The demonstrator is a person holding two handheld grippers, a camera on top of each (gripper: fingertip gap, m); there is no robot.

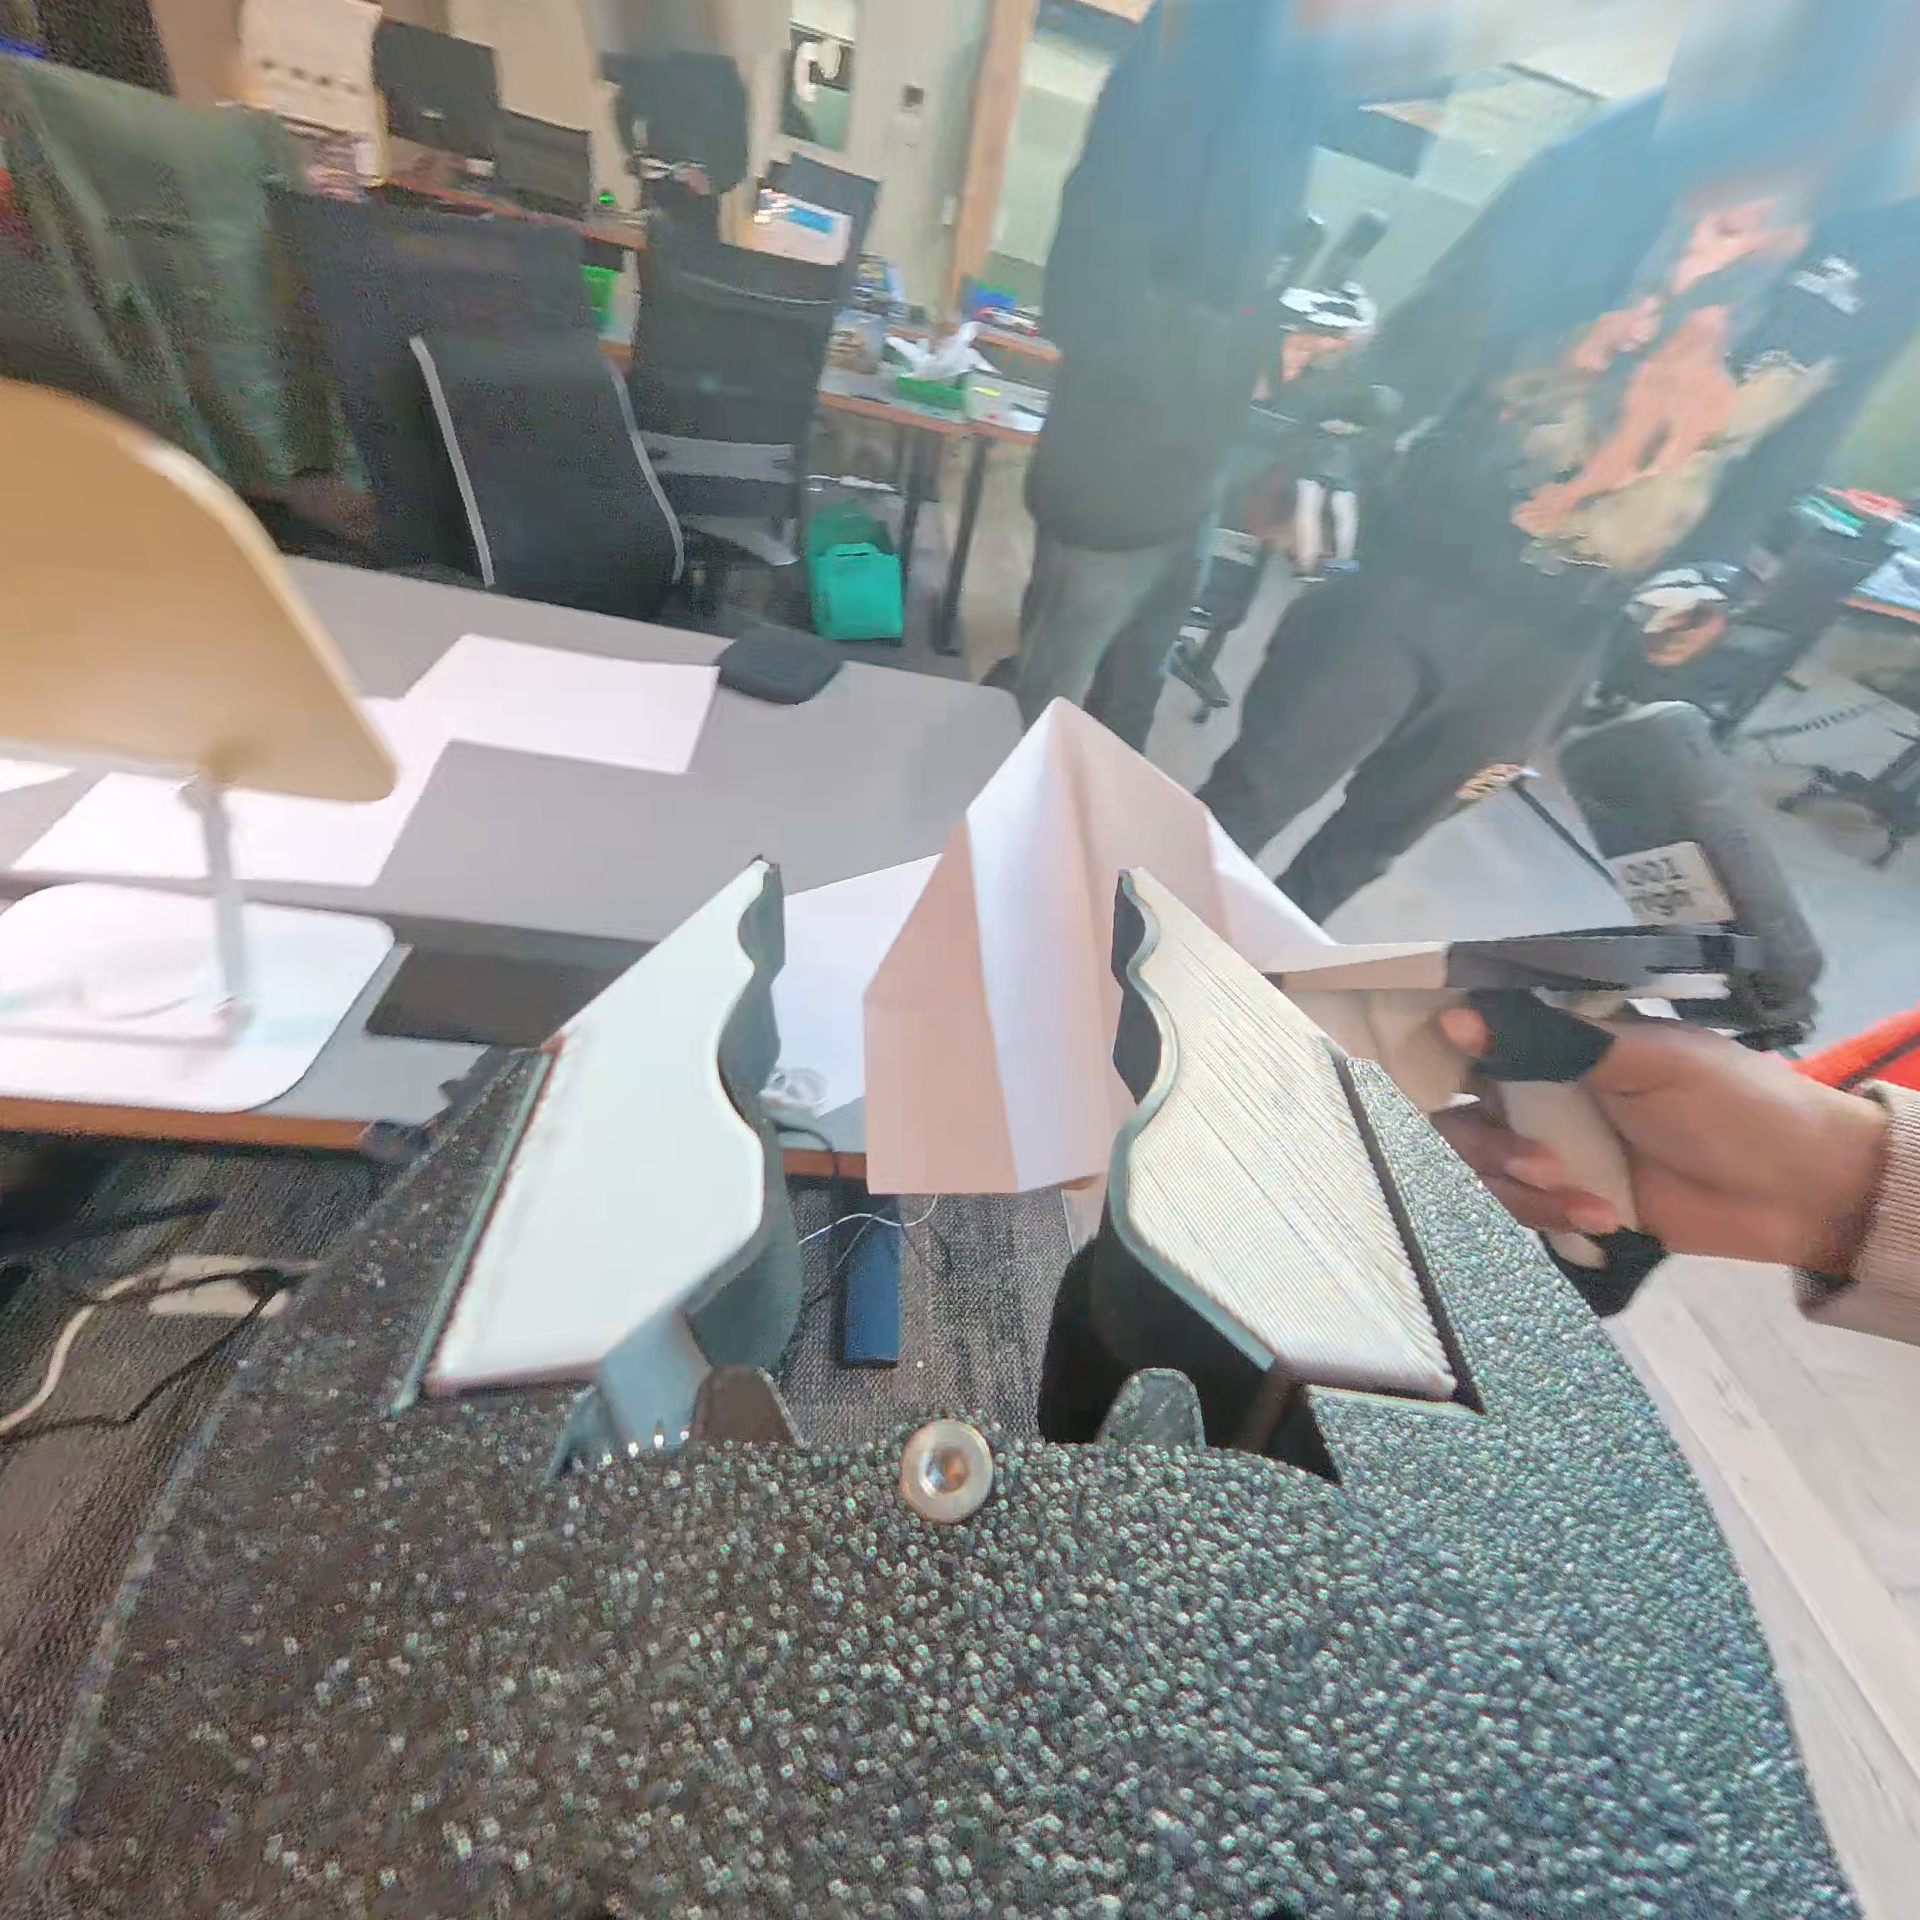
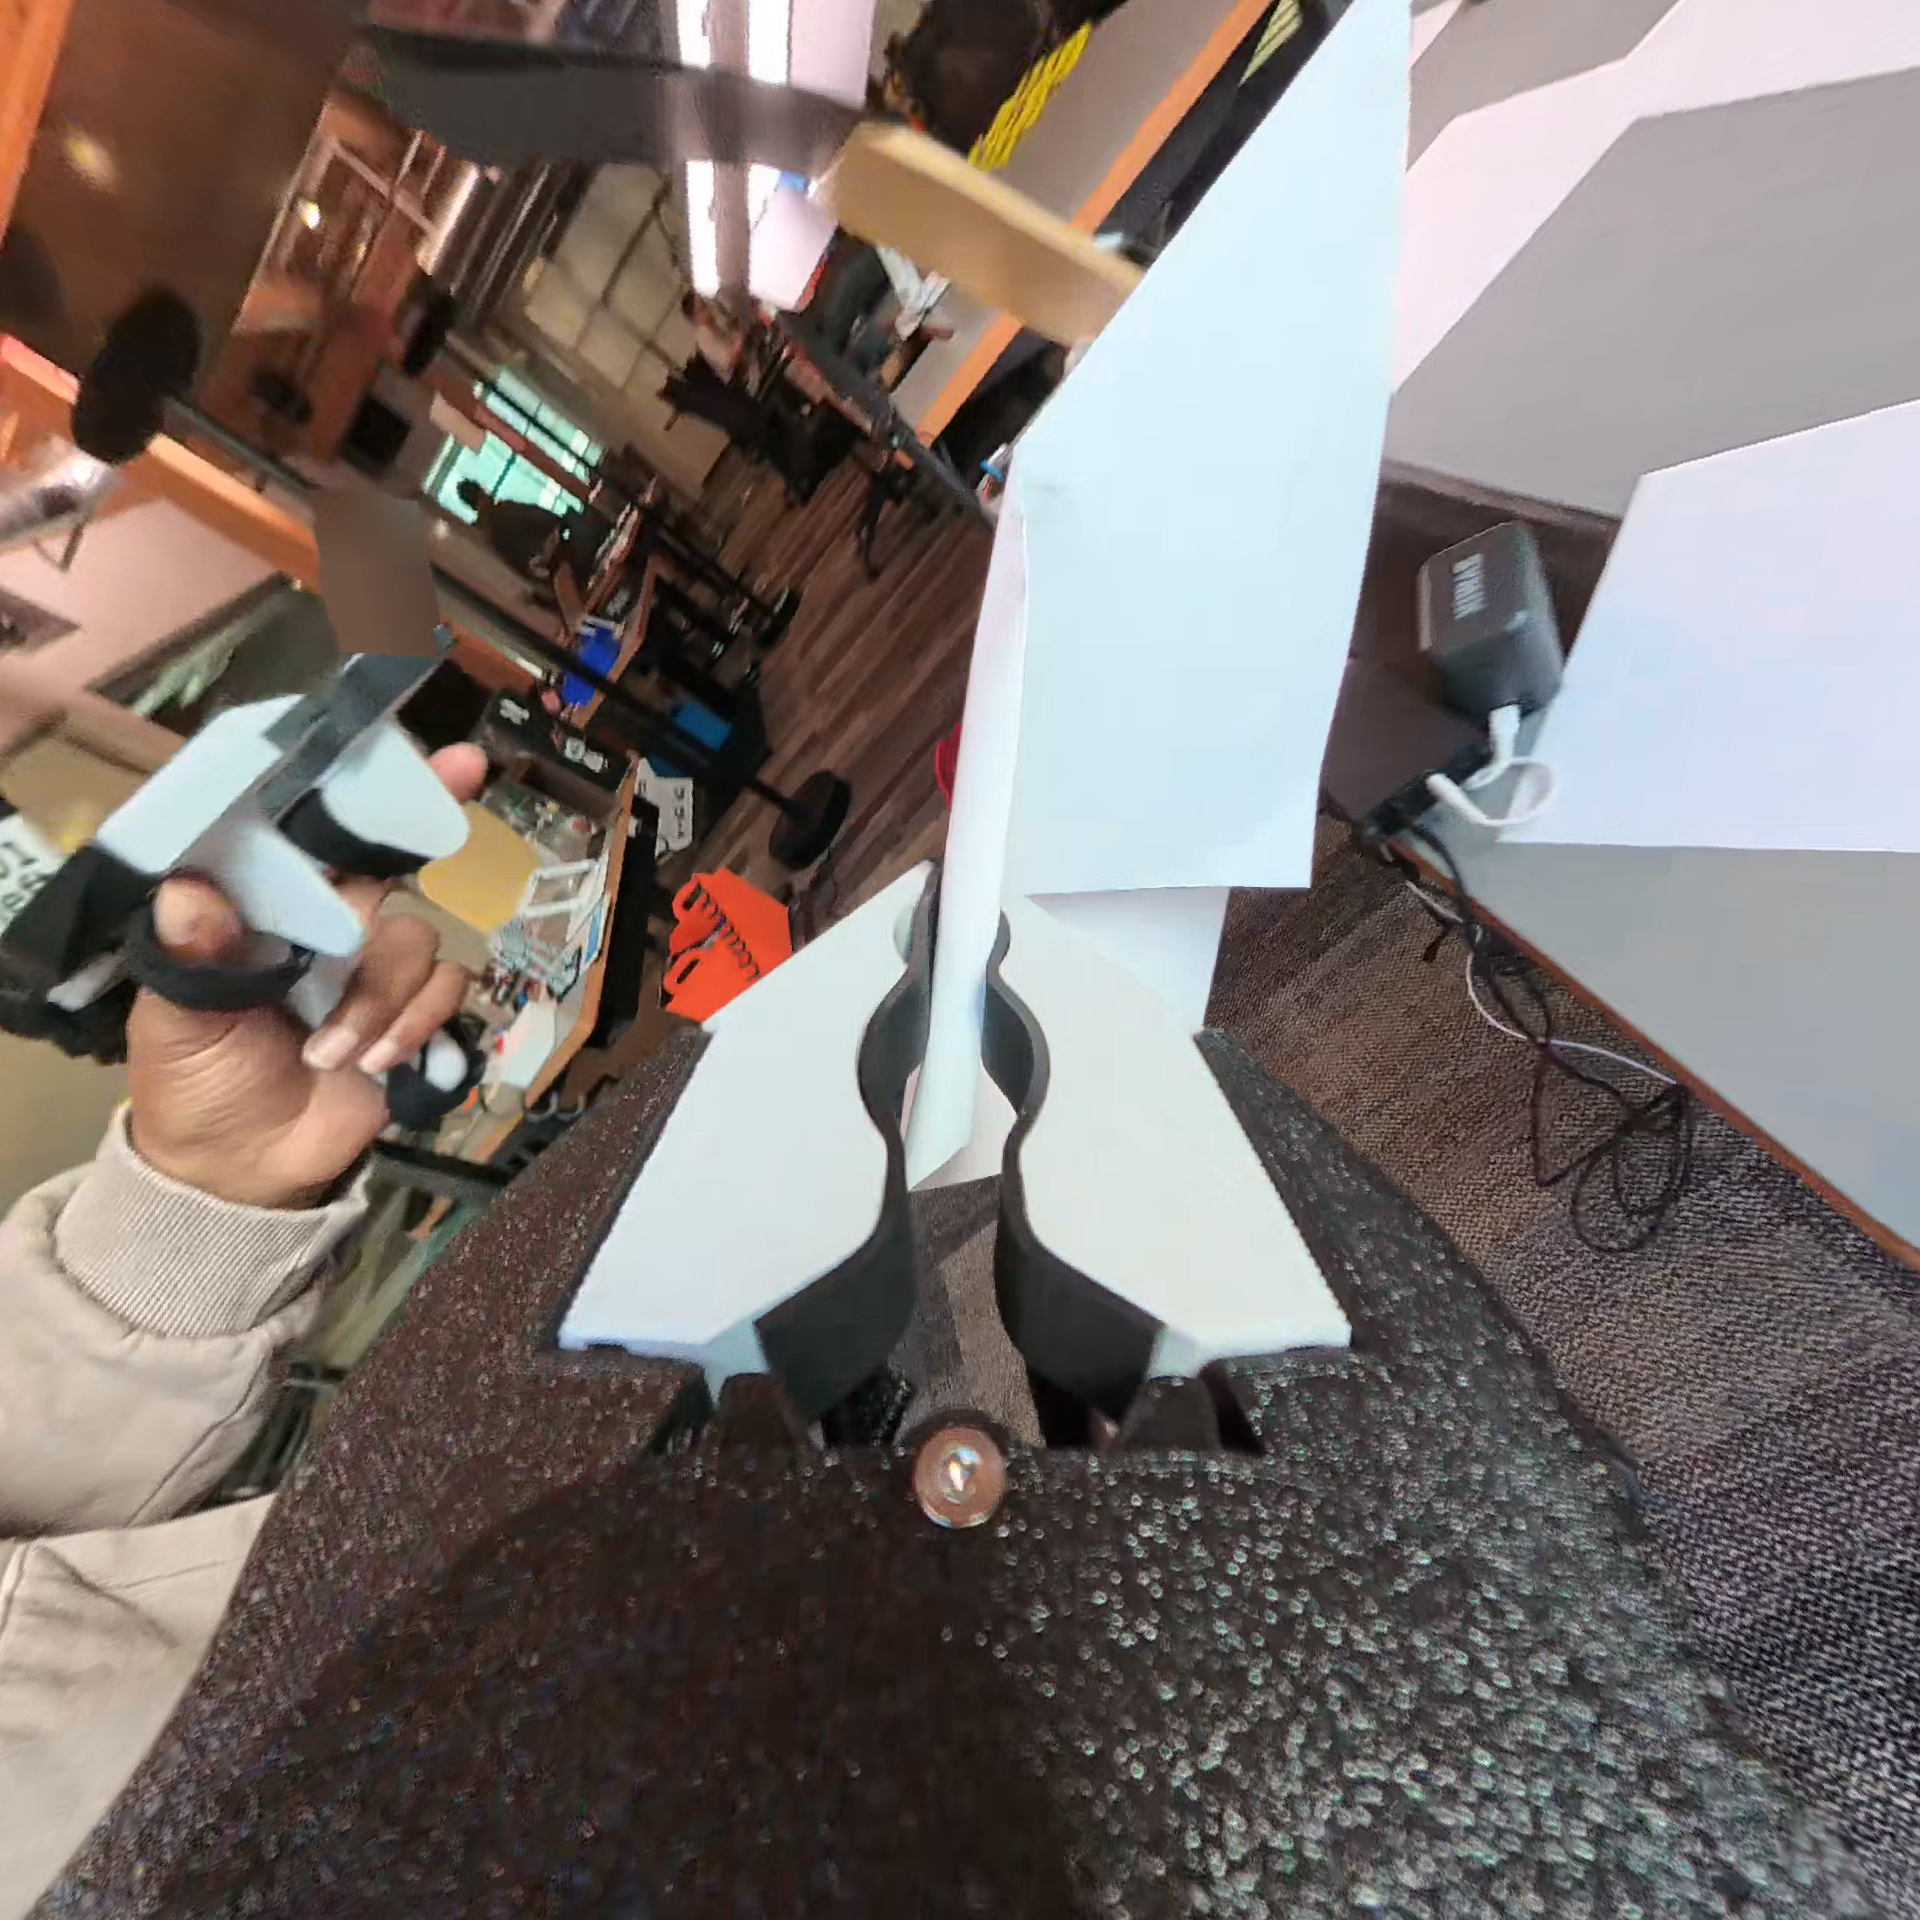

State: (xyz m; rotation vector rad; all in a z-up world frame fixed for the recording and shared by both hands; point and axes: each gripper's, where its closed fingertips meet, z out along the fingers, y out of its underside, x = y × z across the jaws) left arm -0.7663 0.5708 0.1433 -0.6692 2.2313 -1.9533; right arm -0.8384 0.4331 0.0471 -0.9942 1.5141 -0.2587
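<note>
Right tool point(image 2: 961, 935) clenched on folded paper plane point(image 2: 1143, 623), off the bench point(image 2: 1714, 260) edge. Left tool point(image 1: 945, 904) released, w/ nothing in it, just beside plane.

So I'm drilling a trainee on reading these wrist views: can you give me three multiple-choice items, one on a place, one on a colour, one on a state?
1. Where is the folded paper?
A. flat on the grey table
B. in the air, in the right hand-held gripper
C. on the carpet

2. What colour is the folded paper?
A. white
B. yellow
C. blue

3. How does the left hand-held gripper stand?
A. shut on the paper
B. shut on nothing
C. open

Answers:
1 B: the right wrist view shows the fingers pinching its fold, above the floor.
2 A: it looks white in both views.
3 C: a wide gap shows between its fingers, with the paper beyond them.
</note>
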